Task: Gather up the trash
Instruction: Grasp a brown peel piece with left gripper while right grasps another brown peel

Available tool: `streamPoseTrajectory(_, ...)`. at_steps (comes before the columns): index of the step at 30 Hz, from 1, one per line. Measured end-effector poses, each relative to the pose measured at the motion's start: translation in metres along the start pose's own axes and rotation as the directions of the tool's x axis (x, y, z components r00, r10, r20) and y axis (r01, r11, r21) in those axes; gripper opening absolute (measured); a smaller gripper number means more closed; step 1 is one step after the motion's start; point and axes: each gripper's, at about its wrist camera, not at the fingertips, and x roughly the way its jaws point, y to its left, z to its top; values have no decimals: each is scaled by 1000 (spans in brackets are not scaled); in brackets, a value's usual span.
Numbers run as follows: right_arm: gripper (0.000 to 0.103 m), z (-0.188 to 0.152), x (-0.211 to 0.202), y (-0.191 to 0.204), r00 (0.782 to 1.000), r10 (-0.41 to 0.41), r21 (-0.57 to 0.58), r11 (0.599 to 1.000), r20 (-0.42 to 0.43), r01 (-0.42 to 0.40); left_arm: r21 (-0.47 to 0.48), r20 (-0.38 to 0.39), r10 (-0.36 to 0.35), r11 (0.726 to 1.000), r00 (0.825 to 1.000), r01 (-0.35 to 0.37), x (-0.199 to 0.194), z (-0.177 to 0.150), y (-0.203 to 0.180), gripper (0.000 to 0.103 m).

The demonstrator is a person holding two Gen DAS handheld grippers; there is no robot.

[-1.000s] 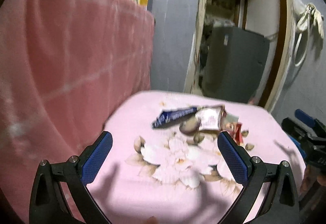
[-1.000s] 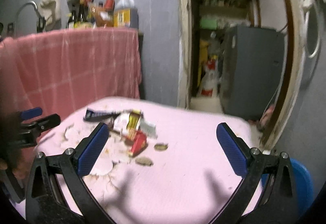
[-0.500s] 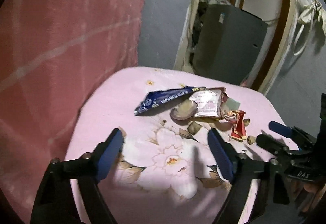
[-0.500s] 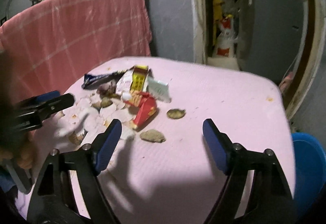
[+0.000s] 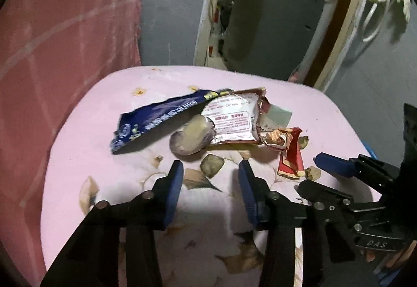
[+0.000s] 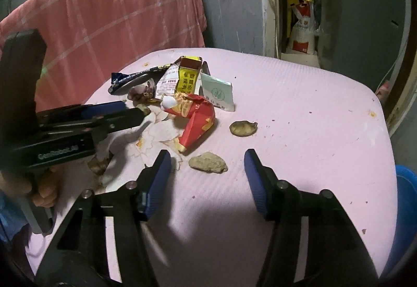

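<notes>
**Both grippers over the litter on the pink table**

A long dark-blue foil wrapper [image 5: 156, 120] lies furthest left on the pink flower-printed tablecloth [image 5: 86, 156], its right end touching a white printed sachet [image 5: 232, 120]. A pale crumpled lump [image 5: 190, 139] sits against the sachet's near edge.

The left gripper [image 5: 209, 169] has just been closing its jaws; they stand partly apart with nothing between the blue pads, a small brown scrap [image 5: 212, 165] lying on the cloth just beyond the tips.

To the right lie a crumpled red and yellow wrapper [image 6: 196, 120] and a white and green packet [image 6: 217, 92].

The right gripper [image 6: 208, 156] has also been narrowing; its jaws are half spread and empty, with a tan crumpled scrap [image 6: 208, 162] just ahead of them and a second brown scrap [image 6: 243, 128] further on.

A blue bin [image 6: 405, 198] shows at the table's right edge.
</notes>
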Motion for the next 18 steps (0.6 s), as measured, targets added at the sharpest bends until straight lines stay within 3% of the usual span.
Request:
streamPoseTrajectory(4, 49, 1, 1, -1, 1000, 9, 3, 1000, -3, -9, -19, -5, -15, 1000, 1000, 15, 6, 5, 2, 29)
streamPoseTrajectory(10, 38, 1, 2, -1, 1000, 20, 9, 1000, -7, -20, -10, -29, -26, 1000, 999, 26, 8, 4, 2, 16)
streamPoseTrajectory(15, 28, 1, 3, 0, 999, 31, 7, 1000, -9, -31, 7, -33, -35, 999, 999, 35, 3, -2, -7, 15)
streamPoseTrajectory(18, 27, -1, 1, -1, 999, 35, 10, 999, -2, -35, 5, -20, -39, 999, 999, 40, -3, -7, -10, 15)
